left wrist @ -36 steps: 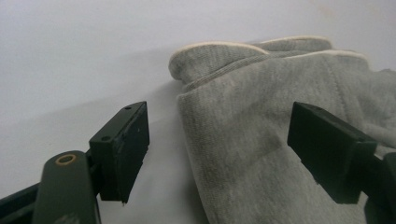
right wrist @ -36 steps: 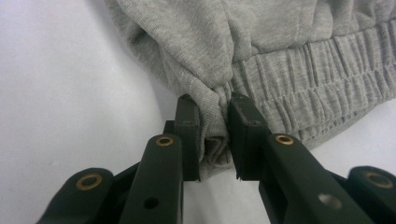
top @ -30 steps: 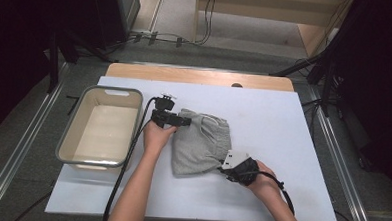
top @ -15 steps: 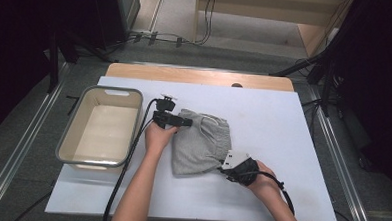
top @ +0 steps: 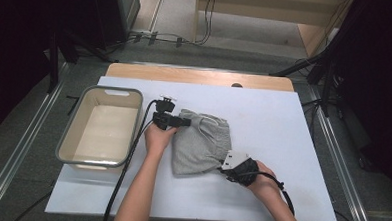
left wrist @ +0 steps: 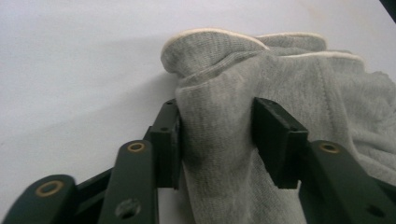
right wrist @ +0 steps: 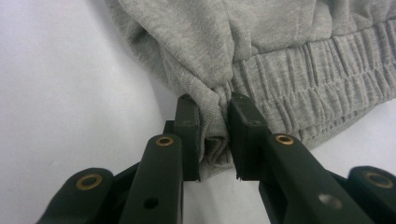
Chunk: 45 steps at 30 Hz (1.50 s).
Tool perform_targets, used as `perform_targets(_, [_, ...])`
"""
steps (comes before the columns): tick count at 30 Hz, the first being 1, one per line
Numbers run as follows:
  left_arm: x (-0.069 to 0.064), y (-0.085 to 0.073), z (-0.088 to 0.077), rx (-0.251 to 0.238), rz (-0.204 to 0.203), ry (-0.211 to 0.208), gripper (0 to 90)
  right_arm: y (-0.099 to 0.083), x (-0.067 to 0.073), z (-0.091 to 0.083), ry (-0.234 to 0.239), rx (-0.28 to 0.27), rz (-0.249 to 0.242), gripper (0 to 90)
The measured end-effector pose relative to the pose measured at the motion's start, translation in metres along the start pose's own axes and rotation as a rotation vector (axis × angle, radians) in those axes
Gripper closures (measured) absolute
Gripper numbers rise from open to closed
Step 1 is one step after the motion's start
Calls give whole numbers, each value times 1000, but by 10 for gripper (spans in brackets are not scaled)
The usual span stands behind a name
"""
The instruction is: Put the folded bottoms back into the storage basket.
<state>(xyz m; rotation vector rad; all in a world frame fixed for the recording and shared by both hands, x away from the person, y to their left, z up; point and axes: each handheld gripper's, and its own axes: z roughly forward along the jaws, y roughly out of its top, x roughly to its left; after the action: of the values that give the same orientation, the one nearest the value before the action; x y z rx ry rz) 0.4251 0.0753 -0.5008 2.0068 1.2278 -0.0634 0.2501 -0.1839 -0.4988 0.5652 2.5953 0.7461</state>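
A folded grey garment (top: 202, 141) with an elastic waistband lies in the middle of the white table (top: 283, 119). My left gripper (top: 185, 122) is at its upper left corner. In the left gripper view a thick fold of the garment (left wrist: 219, 93) fills the gap between the black pads (left wrist: 275, 140). The left jaws have just been closing and now press on that fold. My right gripper (top: 225, 164) is at the garment's lower right corner. In the right gripper view it (right wrist: 215, 128) pinches a bunched bit of the cloth (right wrist: 261, 42) beside the waistband.
A cream, grey-rimmed bin (top: 64, 150) stands empty at the table's left, close to the left forearm. A cable (top: 123, 177) trails from the left gripper down along the arm. White table surface stretches to the right of and beyond the garment.
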Motion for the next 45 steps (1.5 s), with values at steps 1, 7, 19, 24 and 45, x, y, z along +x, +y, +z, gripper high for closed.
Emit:
perform_targets(1, [0, -1, 0, -13, -4, -2, 583, 0, 0, 0, -2, -1, 0, 728])
perform_targets(7, [-2, -1, -1, -22, -5, -12, 688, 0, 1, 0, -5, 1, -3, 729])
perform_targets(19, [-5, -2, -3, -33, 7, -10, 723, 0, 0, 0, 0, -4, 4, 731])
perform_targets(24, [-7, -1, -5, -35, 30, -2, 728, -1, 0, 0, 16, -5, 23, 736])
perform_targets(45, [-19, 0, -19, -77, 115, 19, 734, -5, -12, -8, 66, -74, 104, 741])
